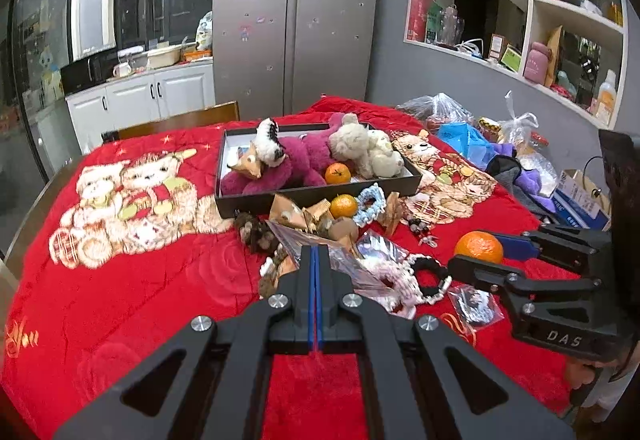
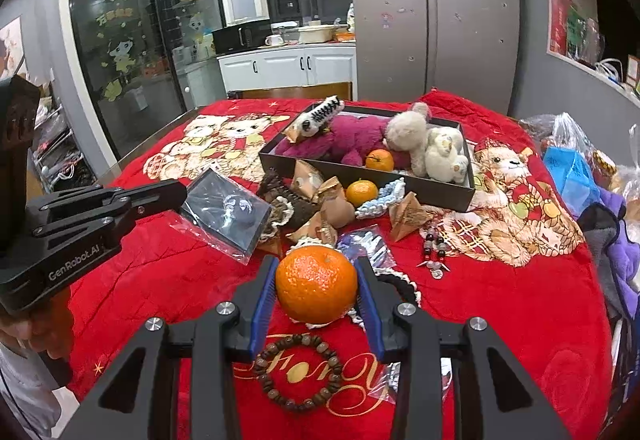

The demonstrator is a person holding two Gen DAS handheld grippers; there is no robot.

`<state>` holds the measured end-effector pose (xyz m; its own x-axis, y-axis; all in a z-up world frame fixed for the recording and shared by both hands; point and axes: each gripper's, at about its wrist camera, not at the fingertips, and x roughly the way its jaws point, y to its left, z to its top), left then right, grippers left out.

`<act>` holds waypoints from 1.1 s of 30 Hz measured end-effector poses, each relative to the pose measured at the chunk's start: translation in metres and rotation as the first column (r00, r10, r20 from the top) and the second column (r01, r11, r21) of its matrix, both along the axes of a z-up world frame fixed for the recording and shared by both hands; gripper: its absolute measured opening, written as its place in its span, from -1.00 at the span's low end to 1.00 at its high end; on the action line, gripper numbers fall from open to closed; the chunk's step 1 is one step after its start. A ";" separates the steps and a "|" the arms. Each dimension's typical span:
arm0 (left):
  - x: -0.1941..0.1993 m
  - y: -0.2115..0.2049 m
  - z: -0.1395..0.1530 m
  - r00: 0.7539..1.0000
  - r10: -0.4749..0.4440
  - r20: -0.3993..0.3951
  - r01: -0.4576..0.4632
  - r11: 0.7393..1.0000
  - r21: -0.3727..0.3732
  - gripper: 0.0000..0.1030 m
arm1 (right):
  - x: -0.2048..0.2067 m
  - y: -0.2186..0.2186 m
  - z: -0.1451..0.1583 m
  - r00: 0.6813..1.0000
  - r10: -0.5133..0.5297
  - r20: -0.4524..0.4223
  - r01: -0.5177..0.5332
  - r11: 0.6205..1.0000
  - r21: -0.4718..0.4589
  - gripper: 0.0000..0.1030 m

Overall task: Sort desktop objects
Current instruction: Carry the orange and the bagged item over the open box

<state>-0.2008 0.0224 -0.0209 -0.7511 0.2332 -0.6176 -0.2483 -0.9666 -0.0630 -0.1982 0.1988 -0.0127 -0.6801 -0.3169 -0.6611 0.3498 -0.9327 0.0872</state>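
My right gripper [image 2: 316, 286] is shut on an orange [image 2: 316, 283], held just above the red cloth; it shows from the side in the left wrist view [image 1: 478, 246]. My left gripper [image 1: 315, 260] is shut on a clear plastic packet [image 2: 226, 212] with a dark card inside, held above the clutter. A dark box [image 1: 320, 196] at the back holds plush toys [image 1: 296, 160] and one orange [image 1: 337, 174]. Another orange [image 1: 343, 205] lies in front of the box.
Brown paper packets [image 2: 320, 196], a blue scrunchie [image 2: 380, 196], bead strings [image 2: 434, 252], a wooden bead bracelet [image 2: 298, 374] and small bags lie on the cloth. Plastic bags and purple cloth [image 2: 612, 240] crowd the right edge. A fridge stands behind.
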 end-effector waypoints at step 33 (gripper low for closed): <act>-0.222 0.039 -0.013 1.000 -0.012 -0.007 0.012 1.000 0.007 -1.00 | -0.209 0.026 -0.001 0.993 -0.112 -0.048 0.112 0.994 -0.008 -0.24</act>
<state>-0.4229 0.0619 -0.0337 -0.7526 0.2470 -0.6104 -0.2606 -0.9630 -0.0684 -0.4069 0.2247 -0.0136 -0.7427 -0.2402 -0.6250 0.2474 -0.9658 0.0773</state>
